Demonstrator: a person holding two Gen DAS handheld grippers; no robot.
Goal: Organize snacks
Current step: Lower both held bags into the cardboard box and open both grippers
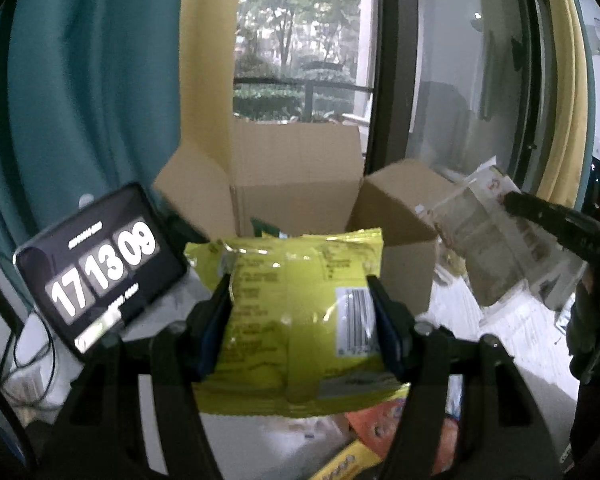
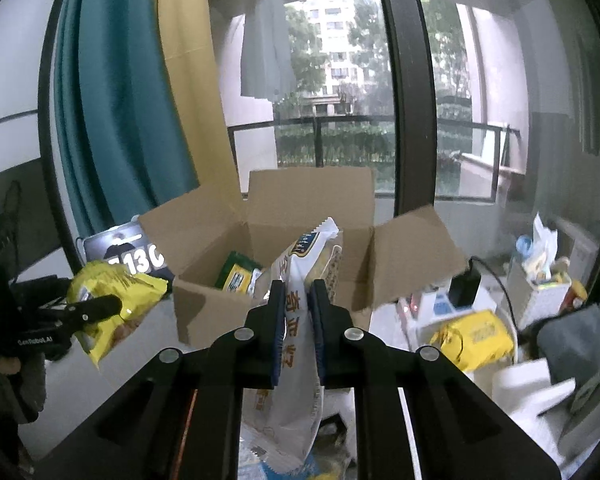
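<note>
My left gripper (image 1: 298, 292) is shut on a yellow-green snack bag (image 1: 296, 312) and holds it in the air just in front of the open cardboard box (image 1: 296, 196). In the right wrist view the same bag (image 2: 112, 300) hangs left of the box (image 2: 268, 240). My right gripper (image 2: 296, 292) is shut on a white snack pack (image 2: 300, 320) with orange print, held upright in front of the box. That pack shows at the right in the left wrist view (image 1: 496, 236). A green snack pack (image 2: 238, 276) lies inside the box.
A tablet clock (image 1: 96, 264) stands left of the box. Orange and yellow snack packs (image 1: 380, 436) lie on the table below the left gripper. A yellow bag (image 2: 476, 336), a black charger (image 2: 464, 288) and a white holder (image 2: 540, 284) sit right of the box. Window and curtains behind.
</note>
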